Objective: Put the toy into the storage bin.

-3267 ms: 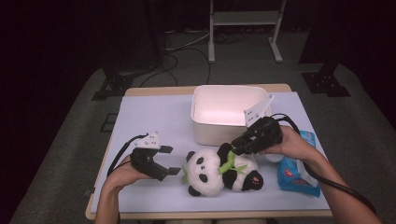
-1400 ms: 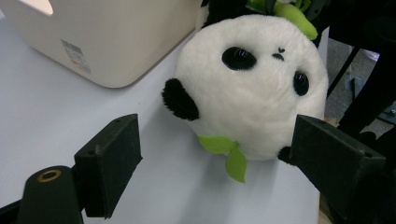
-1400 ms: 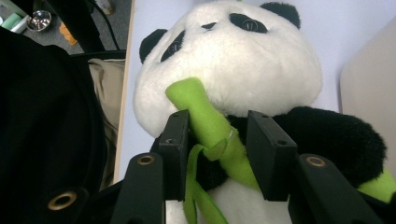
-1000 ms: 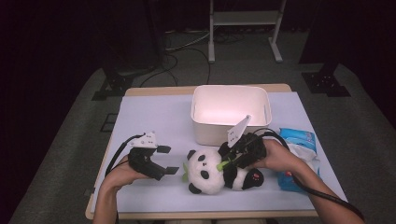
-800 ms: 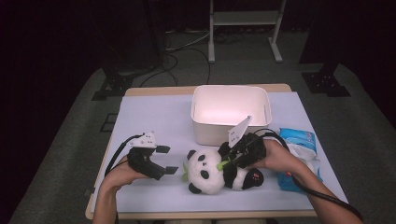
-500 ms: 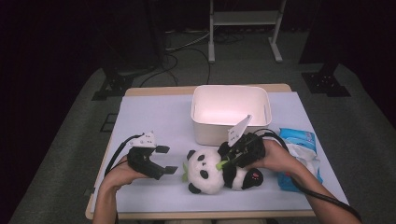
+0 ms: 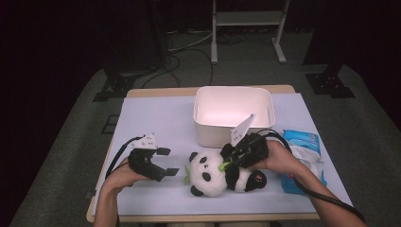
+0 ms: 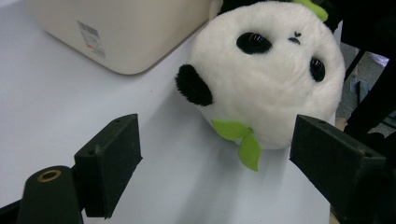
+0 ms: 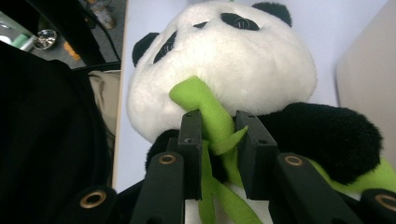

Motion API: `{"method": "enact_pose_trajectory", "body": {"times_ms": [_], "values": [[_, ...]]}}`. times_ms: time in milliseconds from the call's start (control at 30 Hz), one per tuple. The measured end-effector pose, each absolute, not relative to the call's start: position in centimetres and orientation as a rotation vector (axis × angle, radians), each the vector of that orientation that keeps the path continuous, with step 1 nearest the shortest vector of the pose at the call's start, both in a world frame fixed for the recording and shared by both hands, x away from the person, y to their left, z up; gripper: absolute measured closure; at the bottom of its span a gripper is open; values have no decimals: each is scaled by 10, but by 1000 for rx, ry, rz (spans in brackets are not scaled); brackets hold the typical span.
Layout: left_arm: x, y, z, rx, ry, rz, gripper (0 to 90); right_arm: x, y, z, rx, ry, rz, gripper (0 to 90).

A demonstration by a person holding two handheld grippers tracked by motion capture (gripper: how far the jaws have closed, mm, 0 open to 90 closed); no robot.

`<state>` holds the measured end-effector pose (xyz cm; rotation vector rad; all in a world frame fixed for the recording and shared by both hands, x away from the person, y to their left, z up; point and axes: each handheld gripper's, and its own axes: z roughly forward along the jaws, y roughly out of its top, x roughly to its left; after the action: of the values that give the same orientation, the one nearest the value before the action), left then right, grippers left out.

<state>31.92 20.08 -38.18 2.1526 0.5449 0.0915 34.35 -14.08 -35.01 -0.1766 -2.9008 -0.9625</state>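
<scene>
A black-and-white panda plush (image 7: 208,171) lies on the lilac table cover (image 7: 156,123), in front of a white bin (image 7: 234,113). It holds a green felt bamboo stalk (image 9: 205,105) at its chest. My right gripper (image 7: 226,162) lies across the panda's body, shut on that stalk (image 7: 222,166); in the right gripper view the gripper (image 9: 218,125) has both jaws pinching the green felt below the head (image 9: 224,56). My left gripper (image 7: 169,161) rests open on the table just left of the panda. In the left gripper view the gripper (image 8: 219,135) has wide-apart jaws framing the panda's face (image 8: 275,70) without touching it.
A blue-and-white packet (image 7: 305,156) lies at the right edge of the table, partly under the right forearm. The bin's wall (image 8: 121,32) stands close behind the panda. Dark stands and cables sit on the floor beyond the table.
My right gripper came down from above the panda onto its chest and closed on the green stalk. The left gripper has hardly moved.
</scene>
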Motion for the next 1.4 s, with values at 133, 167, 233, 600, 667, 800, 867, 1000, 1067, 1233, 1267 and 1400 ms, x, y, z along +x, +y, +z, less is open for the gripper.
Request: {"method": "enact_pose_trajectory", "body": {"times_ms": [133, 167, 233, 600, 667, 800, 867, 1000, 1067, 1233, 1267, 1400], "values": [[320, 203, -383, 2147, 553, 91, 154, 346, -143, -345, -181, -2887, -984, 734], [321, 203, -383, 2149, 552, 91, 154, 346, -143, -345, -179, -2883, -982, 735], [321, 204, -383, 2148, 551, 90, 154, 347, -143, -344, -176, -2878, -985, 737], [323, 208, -384, 2132, 570, 91, 154, 354, -141, -338, -164, -2874, -987, 740], [323, 208, -384, 2129, 571, 91, 154, 354, -141, -338, -163, -2870, -987, 740], [324, 209, -385, 2131, 571, 87, 154, 355, -141, -337, -164, -2858, -1001, 740], [324, 209, -385, 2131, 573, 87, 154, 355, -141, -336, -163, -2857, -999, 740], [324, 210, -385, 2123, 574, 84, 154, 355, -141, -332, -150, -2850, -1007, 740], [324, 211, -385, 2124, 576, 83, 154, 355, -140, -330, -142, -2850, -998, 741], [325, 212, -386, 2117, 578, 83, 154, 353, -141, -325, -130, -2843, -1010, 741], [326, 212, -386, 2117, 579, 81, 154, 353, -142, -324, -133, -2841, -1013, 741], [326, 213, -387, 2118, 584, 79, 154, 352, -144, -318, -124, -2845, -1019, 741]]}}
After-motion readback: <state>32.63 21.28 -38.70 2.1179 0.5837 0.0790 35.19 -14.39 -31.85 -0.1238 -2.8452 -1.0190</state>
